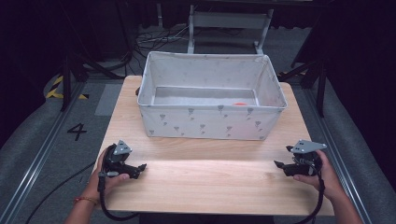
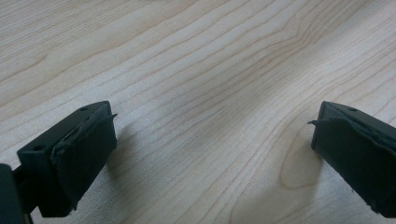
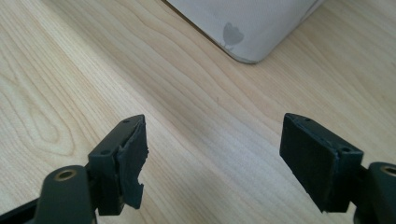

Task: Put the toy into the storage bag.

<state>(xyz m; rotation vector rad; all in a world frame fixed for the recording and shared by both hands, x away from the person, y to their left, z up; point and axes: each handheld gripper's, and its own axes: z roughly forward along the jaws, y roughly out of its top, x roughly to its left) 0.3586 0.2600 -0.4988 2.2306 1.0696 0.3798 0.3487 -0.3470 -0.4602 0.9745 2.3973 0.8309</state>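
Both grippers' jaws gape wide over the bare table (image 1: pixel 210 177), holding nothing.

Bin (image 1: pixel 211 122) stands on table (image 1: pixel 210 186), far side; left gripper (image 1: pixel 139 168) and right gripper (image 1: pixel 279 165) before bin, well apart.

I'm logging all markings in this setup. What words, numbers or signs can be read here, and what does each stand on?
"4": a black numeral on the grey floor left of the light wooden table.
The grey fabric storage box bears only small printed grey motifs, no readable text.
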